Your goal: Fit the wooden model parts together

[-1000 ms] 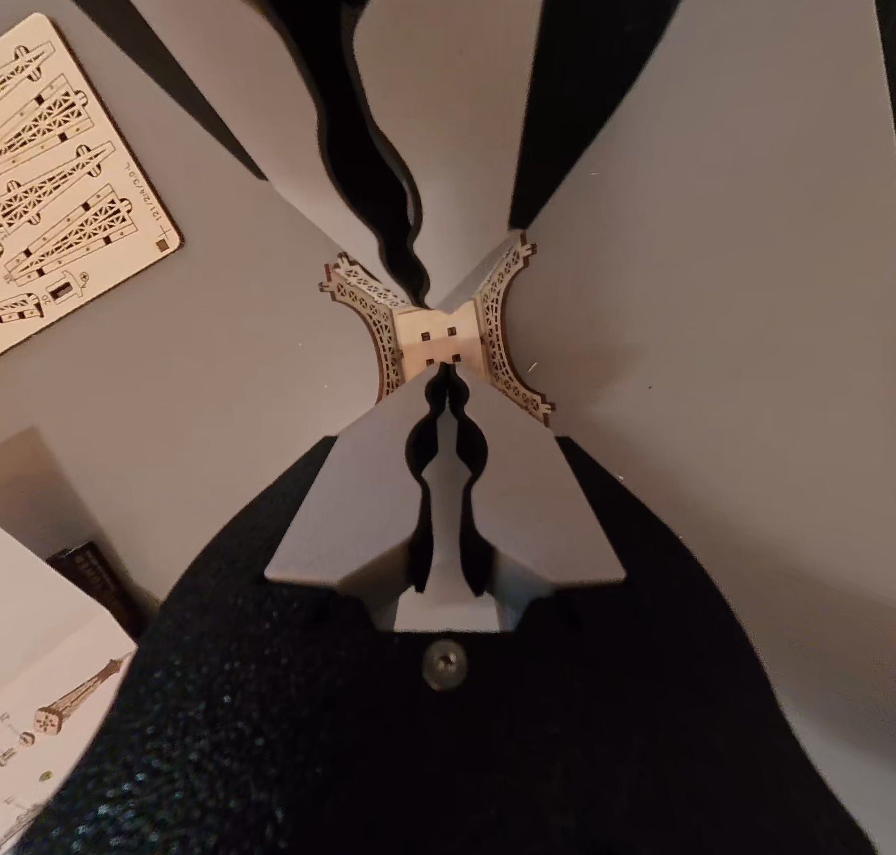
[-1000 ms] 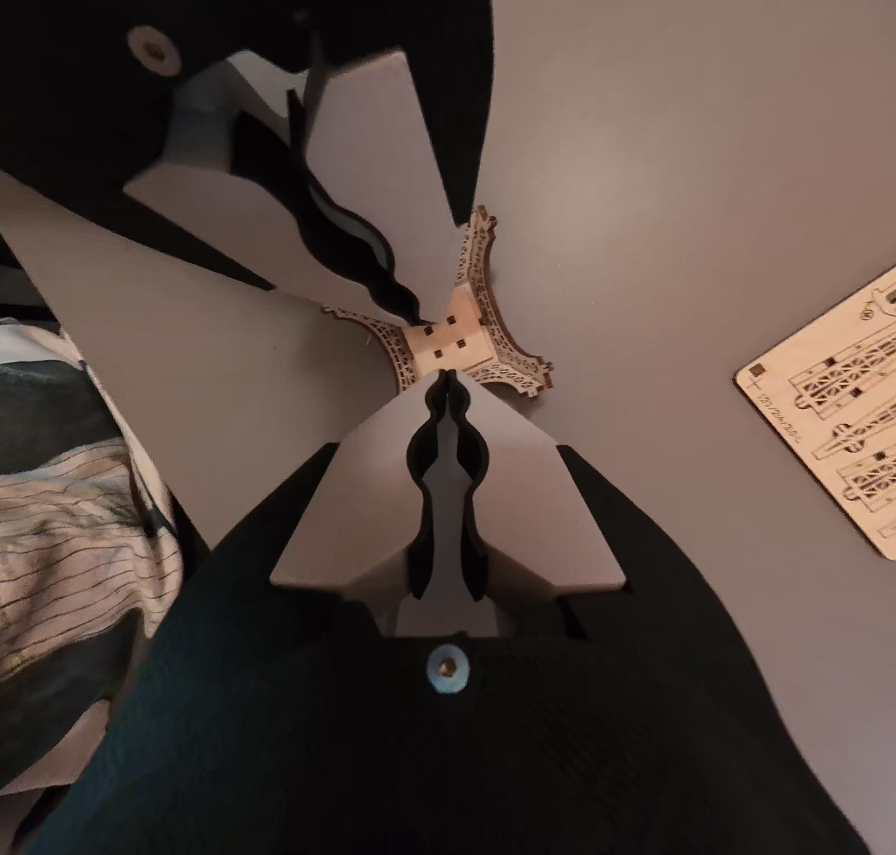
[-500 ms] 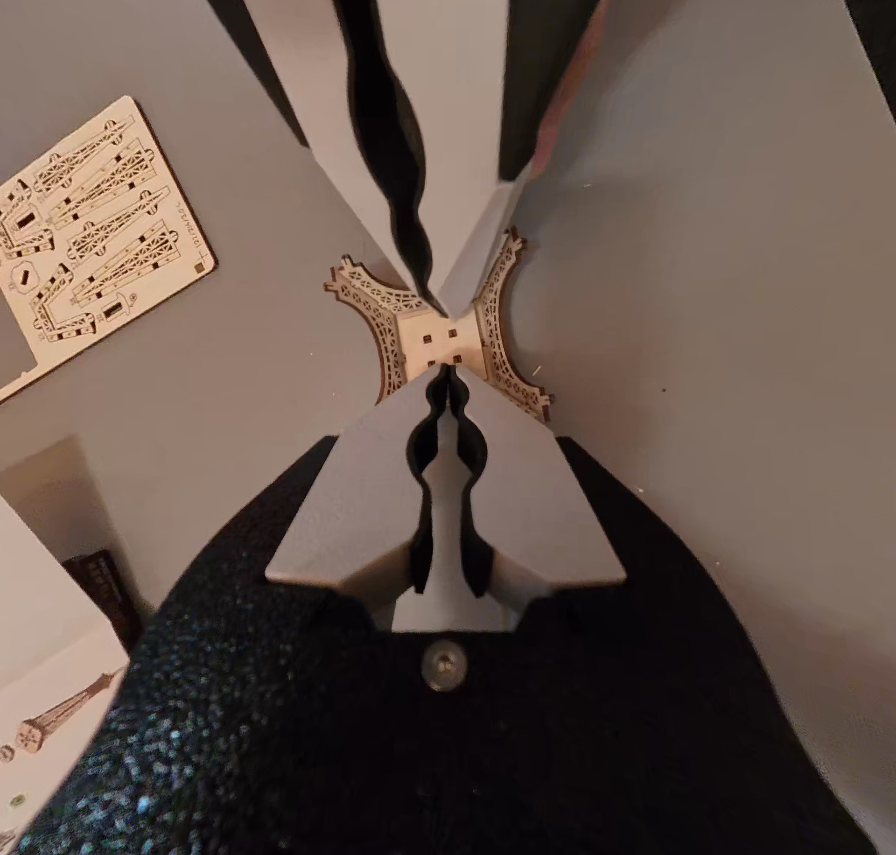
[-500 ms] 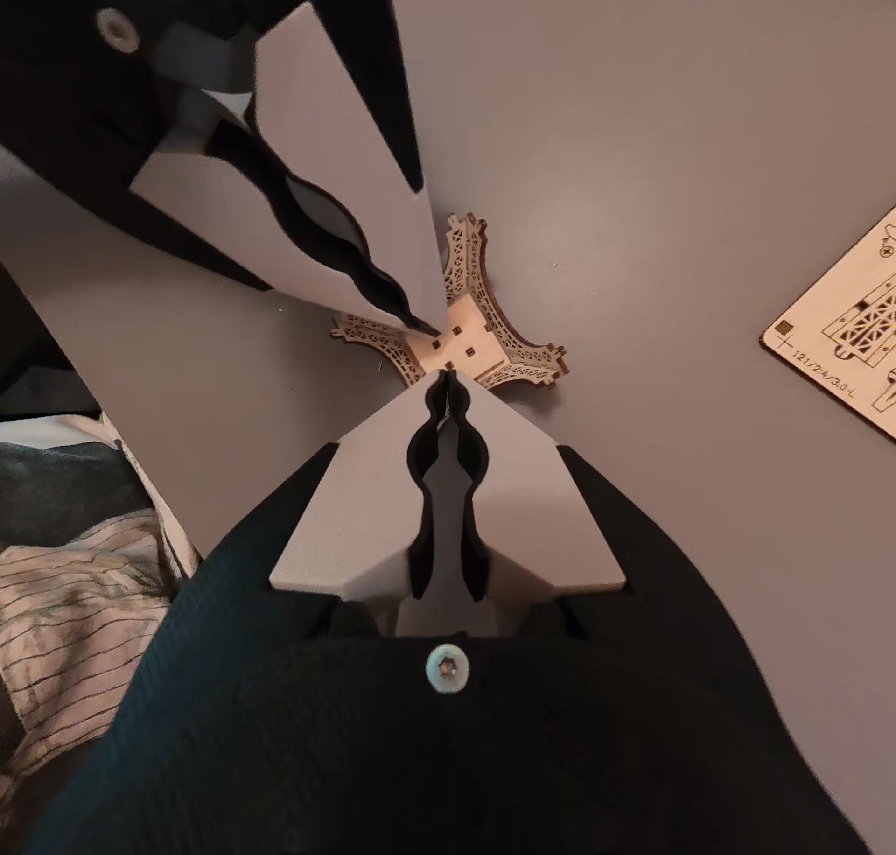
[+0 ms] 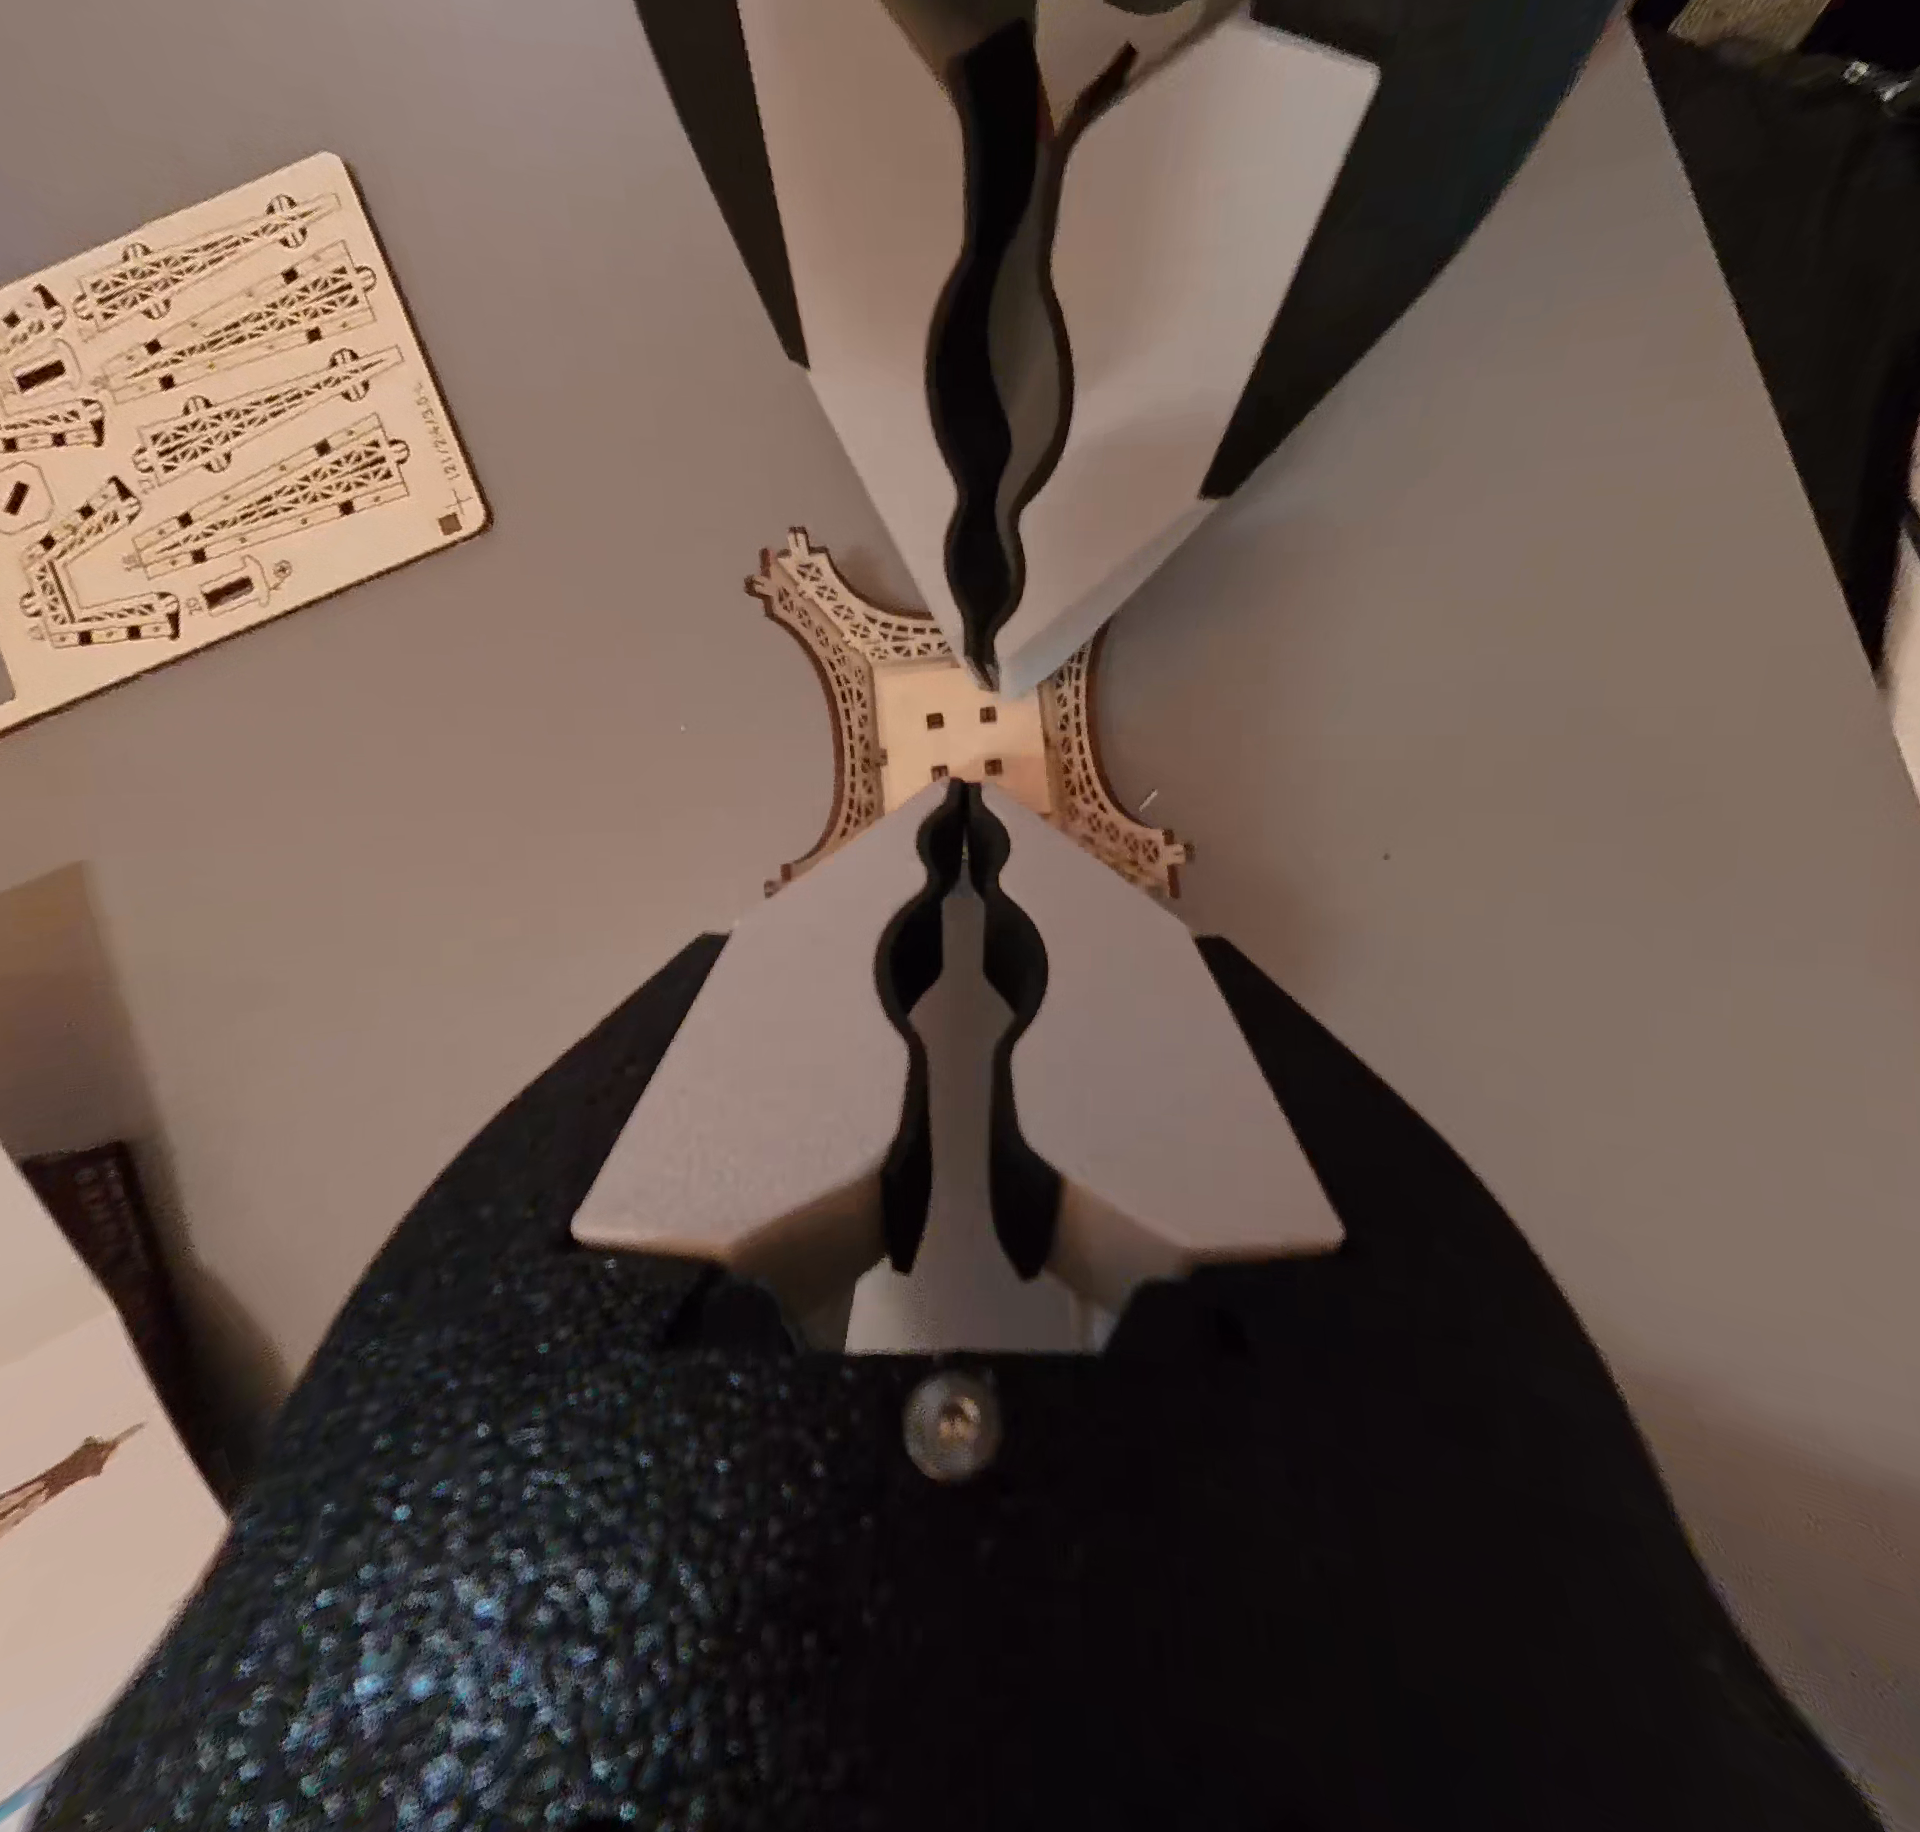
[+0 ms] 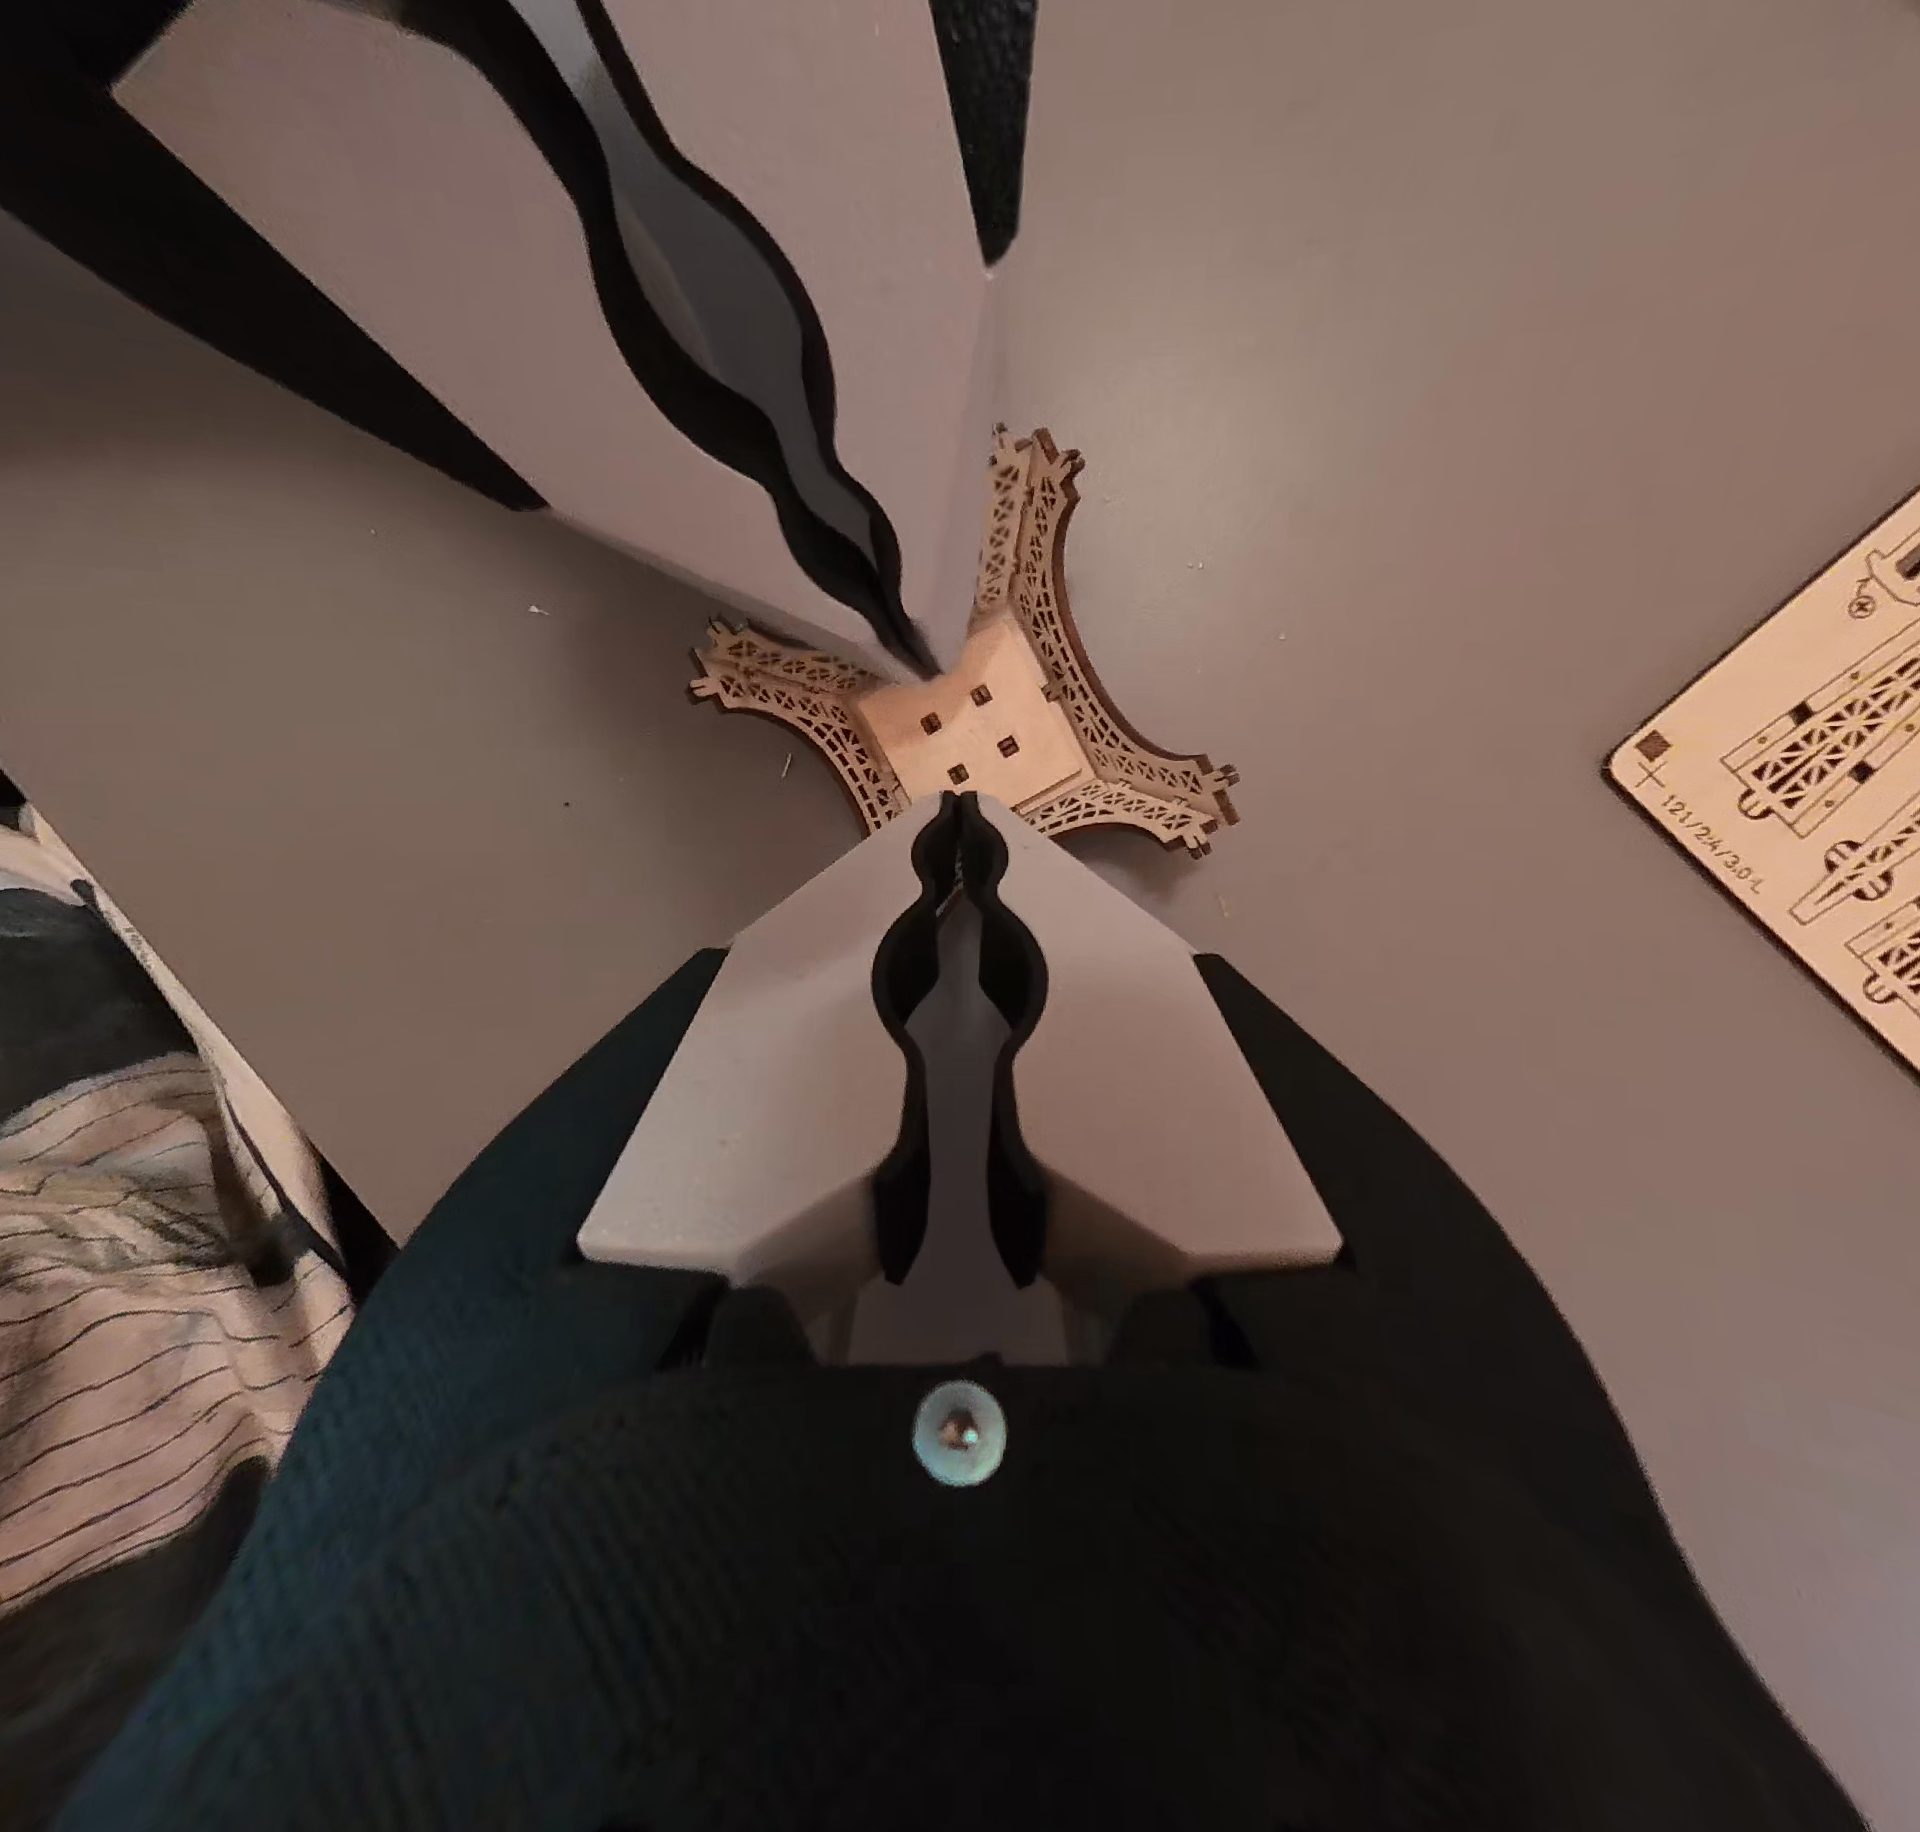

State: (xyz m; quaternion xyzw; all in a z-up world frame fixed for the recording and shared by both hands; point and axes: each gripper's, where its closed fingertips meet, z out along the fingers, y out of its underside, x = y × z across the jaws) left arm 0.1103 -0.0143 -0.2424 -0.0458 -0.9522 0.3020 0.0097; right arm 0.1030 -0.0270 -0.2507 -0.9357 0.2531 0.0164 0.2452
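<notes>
A pale wooden tower base [image 5: 961, 733] with four lattice legs and a square top plate with small holes lies on the grey table [image 5: 520, 899]. My left gripper [image 5: 958, 790] is shut, its tips at the near edge of the plate. My right gripper [image 5: 982, 668] comes in from the top, shut, its tips at the far edge. In the right wrist view the base [image 6: 971, 733] lies between my right gripper [image 6: 958, 800] and the left gripper [image 6: 914, 655]. Whether either one pinches the wood is hidden by the fingers.
A flat wooden sheet of uncut lattice parts [image 5: 208, 432] lies on the table to the left; it also shows in the right wrist view [image 6: 1818, 795]. A white box with a tower picture [image 5: 73, 1470] and a dark box [image 5: 104, 1221] stand at lower left. Striped cloth [image 6: 125, 1263] lies off the table's edge. My two grippers' fingertips are within a few centimetres of each other.
Both views have turned about the tower base, so the right gripper now faces the left one nearly straight across it. The parts sheet shows more fully. Both grippers stayed shut at the plate.
</notes>
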